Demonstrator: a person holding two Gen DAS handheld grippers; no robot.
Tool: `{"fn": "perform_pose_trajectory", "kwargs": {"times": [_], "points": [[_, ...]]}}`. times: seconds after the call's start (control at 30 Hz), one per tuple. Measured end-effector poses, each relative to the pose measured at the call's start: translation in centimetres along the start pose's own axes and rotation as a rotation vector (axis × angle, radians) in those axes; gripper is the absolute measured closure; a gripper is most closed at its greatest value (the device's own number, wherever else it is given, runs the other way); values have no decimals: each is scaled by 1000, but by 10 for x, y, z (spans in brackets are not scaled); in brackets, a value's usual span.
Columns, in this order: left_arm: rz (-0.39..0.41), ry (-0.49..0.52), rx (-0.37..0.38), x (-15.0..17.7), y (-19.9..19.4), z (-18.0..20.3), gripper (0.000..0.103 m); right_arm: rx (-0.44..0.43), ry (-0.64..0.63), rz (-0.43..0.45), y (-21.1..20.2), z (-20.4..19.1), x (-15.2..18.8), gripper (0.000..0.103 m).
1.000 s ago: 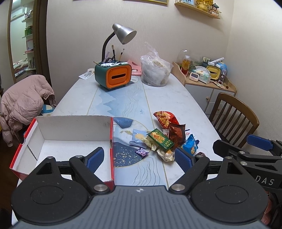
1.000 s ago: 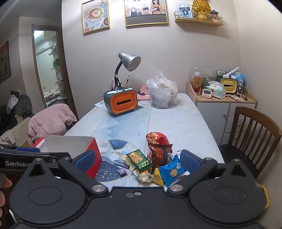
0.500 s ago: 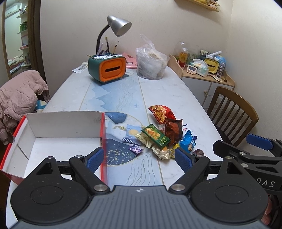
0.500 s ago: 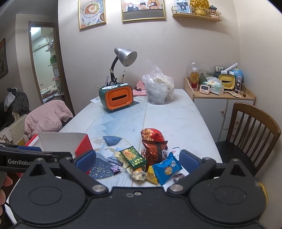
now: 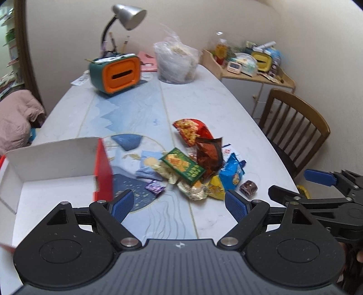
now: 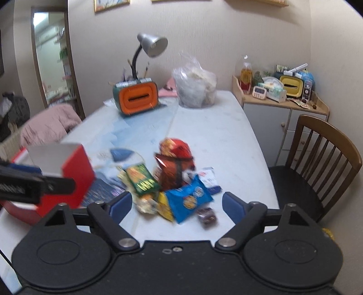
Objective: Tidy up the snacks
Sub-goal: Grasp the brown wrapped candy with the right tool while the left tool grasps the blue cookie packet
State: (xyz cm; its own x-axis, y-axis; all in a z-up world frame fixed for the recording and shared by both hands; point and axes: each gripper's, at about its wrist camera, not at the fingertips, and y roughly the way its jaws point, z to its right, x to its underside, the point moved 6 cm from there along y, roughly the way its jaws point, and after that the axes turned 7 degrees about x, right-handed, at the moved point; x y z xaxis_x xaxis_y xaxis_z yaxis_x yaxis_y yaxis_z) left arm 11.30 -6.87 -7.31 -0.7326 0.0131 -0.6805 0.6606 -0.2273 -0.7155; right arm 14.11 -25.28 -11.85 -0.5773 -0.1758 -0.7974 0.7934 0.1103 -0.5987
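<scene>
L gripper [image 5: 178, 204]: jaws wide apart, nothing btwn pads; hangs above table edge, aimed down at the snack pile.
R gripper [image 6: 177, 204]: jaws apart, nothing gripped; have just been closing a bit vs a sec ago. Blue bag sits in the gap as seen from the wrist cam, pads not on it.
Snack pile [image 5: 195, 165]: on table [image 5: 136, 109], middle-right, just beside the box. Green pack [image 5: 183, 168] on top at left, dark red bag [image 5: 208, 156] and red-orange bag [image 5: 191, 131] behind, blue bag [image 5: 233, 174] at right, yellow pack [image 5: 215, 188] in front, small purple sweet [image 5: 155, 188] toward box, small brown sweet [image 5: 248, 188] off to the right.
Box [image 5: 52, 163]: red outside, white inside, open top, looks empty as far as shown; left of pile.
Change vs earlier: both cams nearer & lower, pile bigger in view, wall shelf and pics cut off at top. Pile and box same places on table.
Blur: R view smeared, pack labels unreadable.
Background: orange-green holder [image 5: 114, 73] w/ lamp [image 5: 129, 13], clear bag [image 5: 177, 61] at far end; chair [image 5: 295, 127] at right.
</scene>
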Motion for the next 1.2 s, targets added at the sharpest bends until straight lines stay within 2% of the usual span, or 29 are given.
{"fn": "perform_pose_trajectory", "kwargs": {"times": [0.3, 0.47, 0.8, 1.0, 1.1, 1.13, 1.2], "points": [[-42, 202, 67, -10, 49, 43, 16, -9, -115, -79, 54, 28, 23, 29], [-63, 305, 121, -16, 79, 63, 16, -58, -148, -100, 78, 34, 28, 38], [-155, 403, 163, -21, 136, 79, 16, -116, -202, -142, 118, 33, 42, 58], [-198, 424, 147, -22, 160, 82, 16, -147, -242, -137, 128, 28, 43, 64], [-217, 433, 144, -22, 171, 83, 16, -164, -246, -135, 130, 28, 42, 69], [-223, 434, 142, -22, 174, 83, 16, -161, -252, -134, 131, 28, 42, 74], [-232, 433, 141, -22, 180, 84, 16, -163, -255, -132, 132, 30, 43, 74]]}}
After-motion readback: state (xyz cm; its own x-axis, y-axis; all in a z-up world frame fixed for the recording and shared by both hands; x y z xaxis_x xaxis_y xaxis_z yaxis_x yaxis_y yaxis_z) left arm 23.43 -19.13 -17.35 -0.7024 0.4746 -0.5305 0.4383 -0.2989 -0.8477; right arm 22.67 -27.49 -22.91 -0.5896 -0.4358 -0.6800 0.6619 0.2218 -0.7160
